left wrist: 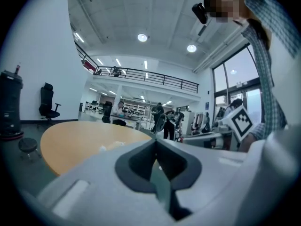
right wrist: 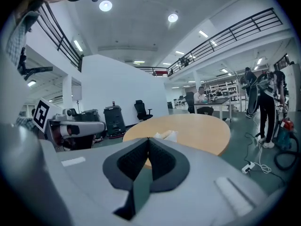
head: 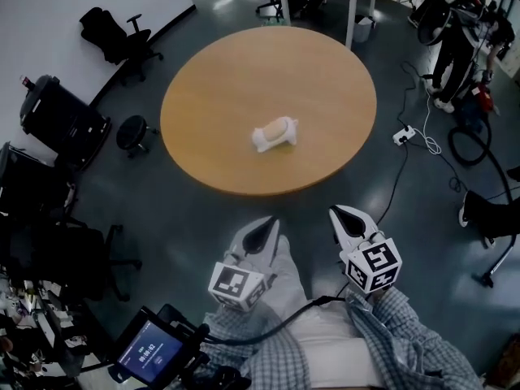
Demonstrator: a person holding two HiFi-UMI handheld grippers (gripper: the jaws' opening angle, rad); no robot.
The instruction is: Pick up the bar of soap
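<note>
Grey-padded jaws of the left gripper [left wrist: 155,144] are pressed together at the tips with nothing between them, and the right gripper [right wrist: 147,141] is likewise closed tip to tip and empty. Both hang near the person's body, off the near edge of the round wooden table [head: 219,80]. The tan bar of soap [head: 278,128] lies on something white near the table's middle, well ahead of both pairs of jaws, touching neither.
</note>
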